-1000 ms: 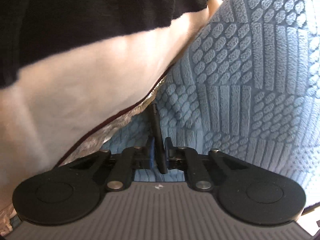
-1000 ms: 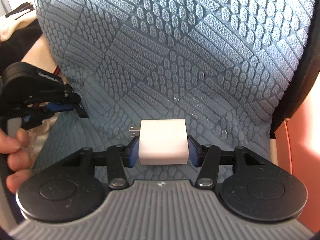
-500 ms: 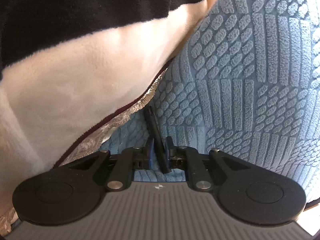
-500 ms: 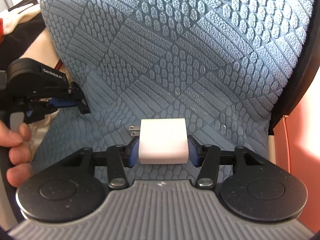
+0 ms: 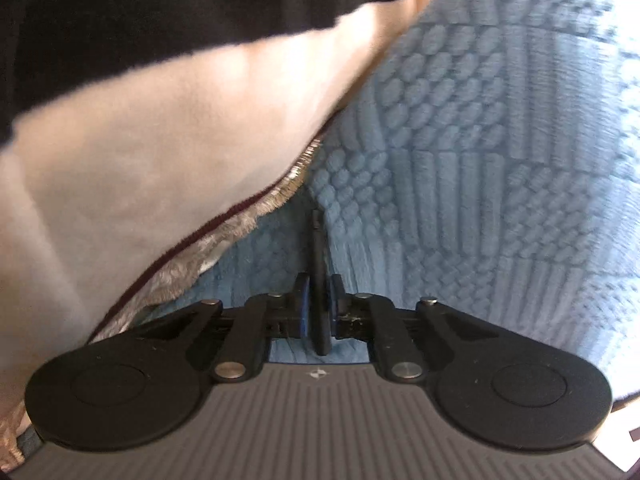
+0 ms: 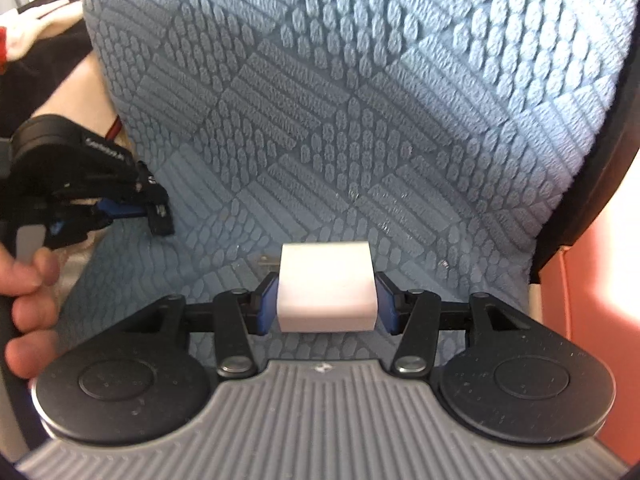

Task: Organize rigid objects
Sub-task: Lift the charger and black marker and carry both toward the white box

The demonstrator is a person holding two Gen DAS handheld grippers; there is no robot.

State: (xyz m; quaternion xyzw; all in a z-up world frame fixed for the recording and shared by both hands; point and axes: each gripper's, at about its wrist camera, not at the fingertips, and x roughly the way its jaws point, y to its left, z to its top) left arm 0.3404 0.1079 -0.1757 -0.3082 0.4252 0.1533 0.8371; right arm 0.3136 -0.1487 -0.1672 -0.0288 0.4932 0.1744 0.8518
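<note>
I clamp a white plug (image 6: 327, 286) in my right gripper (image 6: 327, 300), a thin black card (image 5: 320, 280) pinched in my left gripper (image 5: 320, 312), both clear of the blue mat (image 6: 360, 100) for sorting.

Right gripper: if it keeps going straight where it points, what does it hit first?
Most likely the blue textured fabric directly ahead of the right gripper, with the white charger block it holds touching first. Depth unclear.

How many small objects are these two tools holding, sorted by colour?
White: 1, the white charger block, pinched by the right gripper.
Black: 1, the thin black flat piece, pinched by the left gripper.
Total: 2.
</note>
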